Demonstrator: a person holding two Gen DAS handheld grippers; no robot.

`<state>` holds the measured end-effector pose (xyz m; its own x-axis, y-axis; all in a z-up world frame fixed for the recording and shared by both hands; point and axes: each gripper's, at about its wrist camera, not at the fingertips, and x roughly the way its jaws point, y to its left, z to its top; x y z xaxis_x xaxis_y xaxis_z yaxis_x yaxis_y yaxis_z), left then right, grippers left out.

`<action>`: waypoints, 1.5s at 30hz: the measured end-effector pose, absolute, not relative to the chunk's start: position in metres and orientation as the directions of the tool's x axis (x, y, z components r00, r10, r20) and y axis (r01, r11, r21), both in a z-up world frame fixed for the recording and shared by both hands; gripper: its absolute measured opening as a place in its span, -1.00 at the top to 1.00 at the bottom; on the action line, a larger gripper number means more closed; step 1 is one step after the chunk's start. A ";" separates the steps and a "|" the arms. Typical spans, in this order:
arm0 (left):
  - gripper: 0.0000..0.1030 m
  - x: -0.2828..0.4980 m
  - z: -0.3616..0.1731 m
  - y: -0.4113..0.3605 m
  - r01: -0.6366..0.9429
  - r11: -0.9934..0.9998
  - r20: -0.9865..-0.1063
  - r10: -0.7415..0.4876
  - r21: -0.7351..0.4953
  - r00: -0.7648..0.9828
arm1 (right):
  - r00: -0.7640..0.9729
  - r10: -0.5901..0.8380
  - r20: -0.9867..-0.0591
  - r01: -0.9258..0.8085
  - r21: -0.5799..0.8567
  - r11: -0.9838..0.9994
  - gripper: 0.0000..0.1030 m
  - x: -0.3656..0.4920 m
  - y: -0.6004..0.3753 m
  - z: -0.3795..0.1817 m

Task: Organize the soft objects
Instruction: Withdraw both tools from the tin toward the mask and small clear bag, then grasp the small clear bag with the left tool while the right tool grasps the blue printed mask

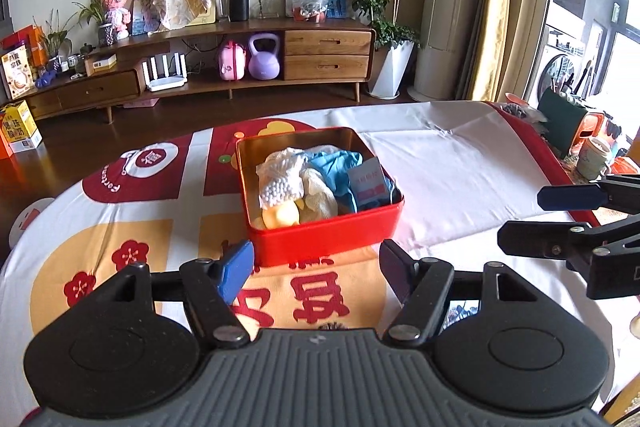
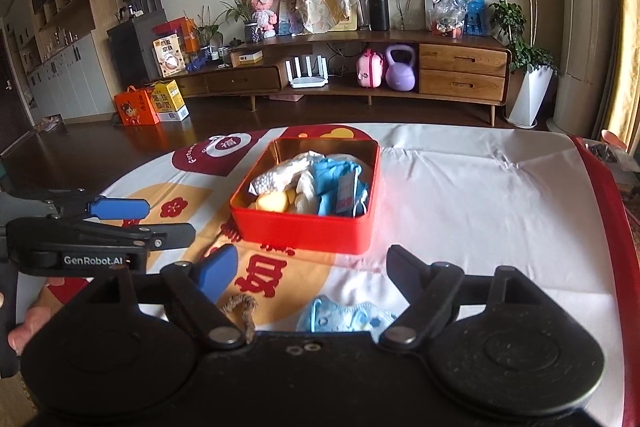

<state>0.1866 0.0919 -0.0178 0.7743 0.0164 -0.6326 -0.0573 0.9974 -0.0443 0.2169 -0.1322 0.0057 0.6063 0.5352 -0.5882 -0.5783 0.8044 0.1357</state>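
- We held the left gripper (image 1: 316, 267) low over the table, angled down toward the tin; its jaws stood wide apart with nothing between them; only the printed tablecloth (image 1: 120, 227) showed in the gap.
- We held the right gripper (image 2: 312, 267) at a like tilt, off to the right of the left one; its jaws also gaped wide and empty; a hand (image 2: 28, 323) showed at the lower left edge of the right wrist view, under the left tool.
- Just below the right gripper lay a small blue patterned cloth (image 2: 348, 317) on the tablecloth, outside the tin, and a brown cord loop (image 2: 244, 311) beside it.
- Beyond both grippers sat the red tin (image 1: 320, 231), open, gold inside; it held a white beaded bag (image 1: 280, 183), a yellow soft piece (image 1: 280, 215), a cream cloth (image 1: 320, 199), a blue cloth (image 1: 336, 163) and a small blue packet (image 1: 368, 183), all heaped together.
- Far off stood a wooden sideboard (image 1: 328, 55) with a purple kettlebell (image 1: 264, 57).
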 end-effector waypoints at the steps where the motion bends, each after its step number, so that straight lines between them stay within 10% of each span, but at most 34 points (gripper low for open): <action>1: -0.35 0.183 -0.020 0.091 -0.061 0.997 -0.635 0.018 -0.045 0.773 | 0.607 0.534 -0.588 -0.578 0.134 0.805 -0.63 0.214 -0.135 0.004; 21: -0.65 0.133 -0.077 0.086 -0.133 0.988 -0.668 0.044 -0.083 0.743 | 0.597 0.488 -0.637 -0.536 0.135 0.833 -0.93 0.177 -0.159 -0.062; 45: -0.66 0.142 -0.137 0.079 -0.108 0.994 -0.669 0.085 0.006 0.738 | 0.547 0.435 -0.715 -0.518 0.119 0.847 -0.64 0.217 -0.144 -0.114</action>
<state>0.1422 0.0794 -0.1373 0.7383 0.0847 -0.6691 -0.1084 0.9941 0.0062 0.2167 -0.1444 -0.1144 0.5474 0.4354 -0.7147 -0.5177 0.8471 0.1195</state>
